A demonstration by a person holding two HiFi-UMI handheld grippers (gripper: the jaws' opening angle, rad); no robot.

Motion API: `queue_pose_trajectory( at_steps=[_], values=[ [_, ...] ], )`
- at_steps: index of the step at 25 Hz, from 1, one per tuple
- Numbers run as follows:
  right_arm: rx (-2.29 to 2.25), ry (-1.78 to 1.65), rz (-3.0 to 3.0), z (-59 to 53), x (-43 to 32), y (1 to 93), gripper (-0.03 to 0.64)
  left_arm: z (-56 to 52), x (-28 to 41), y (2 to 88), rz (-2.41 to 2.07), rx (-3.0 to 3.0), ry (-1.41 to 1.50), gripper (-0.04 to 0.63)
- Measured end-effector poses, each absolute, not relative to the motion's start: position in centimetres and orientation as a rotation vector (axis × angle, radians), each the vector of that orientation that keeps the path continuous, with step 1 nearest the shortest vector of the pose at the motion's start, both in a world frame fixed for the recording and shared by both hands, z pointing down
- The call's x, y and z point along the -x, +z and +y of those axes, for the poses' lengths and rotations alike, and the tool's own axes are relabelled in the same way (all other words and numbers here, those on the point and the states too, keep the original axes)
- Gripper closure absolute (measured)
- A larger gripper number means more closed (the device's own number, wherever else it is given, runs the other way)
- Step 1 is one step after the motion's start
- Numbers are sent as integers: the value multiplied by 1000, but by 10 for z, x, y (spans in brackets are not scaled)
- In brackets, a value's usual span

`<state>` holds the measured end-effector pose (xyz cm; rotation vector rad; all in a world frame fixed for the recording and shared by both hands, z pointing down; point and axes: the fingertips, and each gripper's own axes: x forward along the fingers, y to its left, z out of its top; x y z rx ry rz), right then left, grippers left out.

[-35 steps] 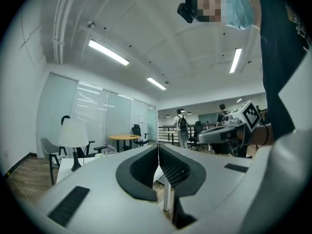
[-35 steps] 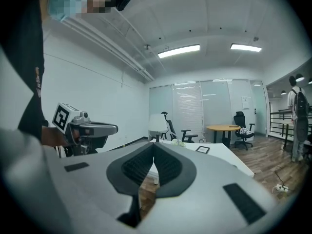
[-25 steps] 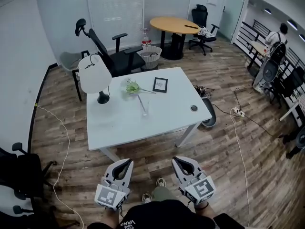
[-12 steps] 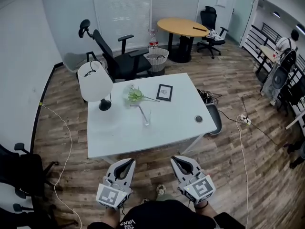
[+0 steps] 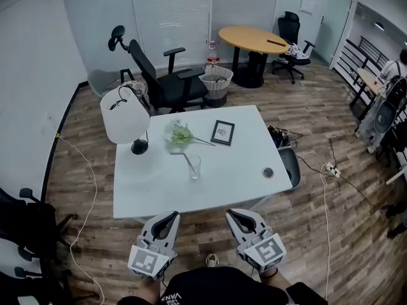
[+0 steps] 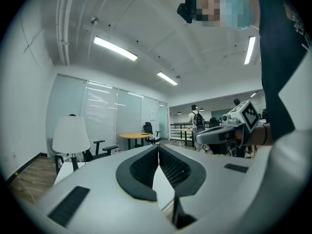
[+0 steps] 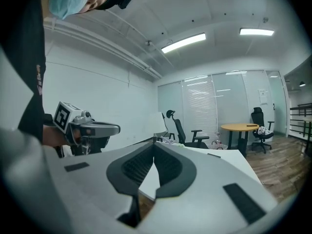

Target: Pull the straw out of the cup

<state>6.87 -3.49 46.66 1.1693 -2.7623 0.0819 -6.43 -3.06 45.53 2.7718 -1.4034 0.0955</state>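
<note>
A clear glass cup stands near the middle of the white table, with a thin straw leaning out of it to the upper left. My left gripper and right gripper are held side by side just short of the table's near edge, well apart from the cup. Both have their jaws shut with nothing between them. In the left gripper view the shut tips point over the table; in the right gripper view the shut tips do the same. The cup is hidden in both gripper views.
On the table stand a white lamp, a green plant sprig, a small picture frame and a round cable port. A black office chair and a wire basket are behind it. Cables lie on the floor at the right.
The table has come closer to both grippers, its near edge now just ahead of their tips. The grippers keep their side-by-side pose, jaws shut throughout.
</note>
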Motion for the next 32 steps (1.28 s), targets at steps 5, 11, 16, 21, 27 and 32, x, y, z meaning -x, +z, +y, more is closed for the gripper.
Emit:
queue_pose_trajectory(
  at_steps=[5, 11, 16, 21, 27, 32],
  values=[
    [-1113, 86, -2775, -53, -74, 471, 600, -46, 59, 467, -1429, -2760, 147, 582],
    [-1074, 98, -2775, -75, -71, 477, 600, -69, 58, 465, -1445, -2727, 111, 583],
    [-1096, 104, -2765, -108, -63, 478, 600, -103, 65, 467, -1430, -2731, 162, 583],
    [-1136, 101, -2757, -138, -51, 472, 600, -134, 68, 466, -1347, -2769, 111, 582],
    [-1189, 101, -2744, -170, -41, 468, 600, -169, 76, 465, -1305, -2793, 148, 582],
    [-1235, 94, -2730, -189, -32, 465, 600, -189, 82, 467, -1242, -2812, 130, 582]
  ],
)
